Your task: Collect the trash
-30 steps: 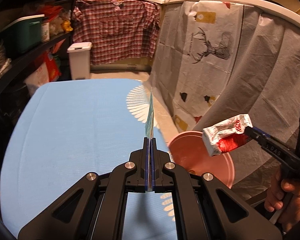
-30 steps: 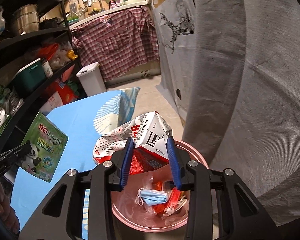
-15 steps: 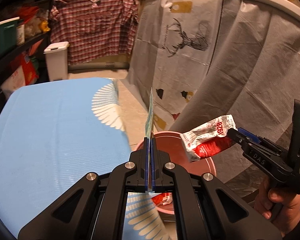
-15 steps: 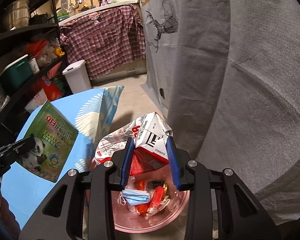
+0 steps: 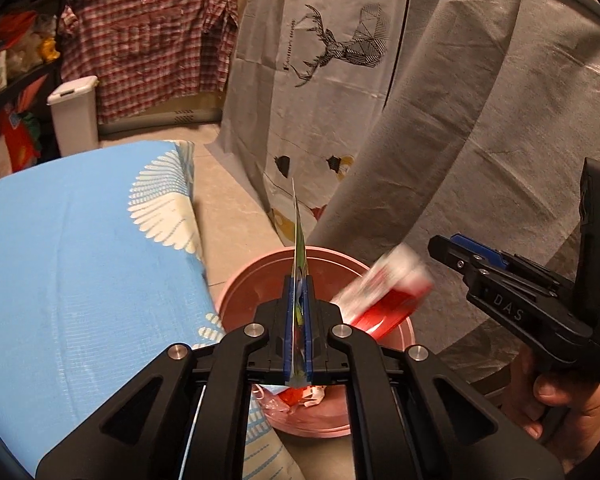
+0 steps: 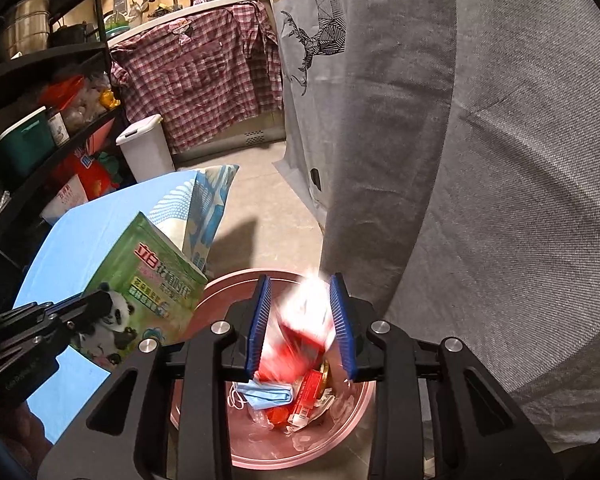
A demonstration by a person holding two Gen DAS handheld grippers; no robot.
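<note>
A flat green packet with a panda stands edge-on between the pads of my left gripper, over the pink bin's near rim. Its jaws are opening, and a thin gap shows on each side of the packet. My right gripper is open above the pink bin. A red and white carton, blurred, falls between its fingers. In the left wrist view the carton is clear of the right gripper's tips and drops toward the bin.
The bin holds a blue face mask and red wrappers. A table with a blue cloth lies left of it. A grey deer-print sheet hangs close on the right. A white lidded bin and shelves stand further back.
The right gripper has let go of the carton, which now falls into the bin. The left gripper has moved right over the bin's edge, and its pads have parted slightly around the packet.
</note>
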